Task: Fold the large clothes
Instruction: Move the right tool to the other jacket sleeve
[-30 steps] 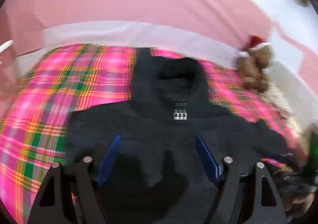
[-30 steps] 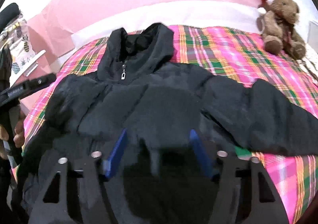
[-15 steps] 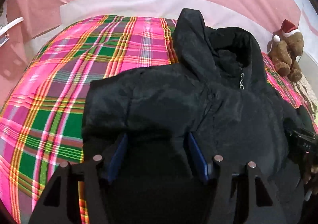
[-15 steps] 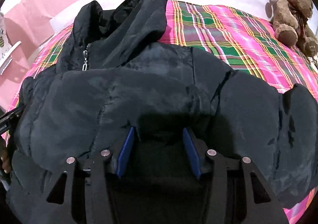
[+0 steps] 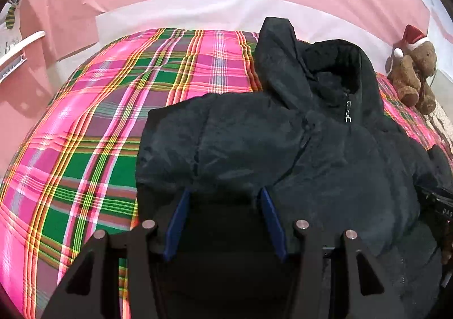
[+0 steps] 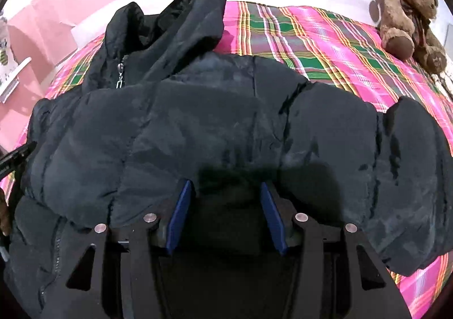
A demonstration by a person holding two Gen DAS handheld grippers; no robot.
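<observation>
A black puffy hooded jacket (image 5: pixel 325 163) lies zipped and front-up on a pink and green plaid bedspread (image 5: pixel 99 135), hood toward the far wall. My left gripper (image 5: pixel 223 191) is at the jacket's left side; its jaws are closing, with padded fabric bunched between the blue pads. My right gripper (image 6: pixel 225 186) is sunk into the jacket (image 6: pixel 198 126) near the right shoulder and sleeve, its pads pressing on a fold of fabric. The right sleeve spreads out over the bedspread (image 6: pixel 325 44).
A brown teddy bear (image 5: pixel 413 70) in a red Santa hat sits at the bed's far right corner (image 6: pixel 407 16). Pink walls surround the bed. A white shelf (image 5: pixel 19 47) sticks out at the far left. Bare plaid lies left of the jacket.
Both grippers have come down onto the jacket and narrowed their jaws around its padding. The jacket fills more of each view than before.
</observation>
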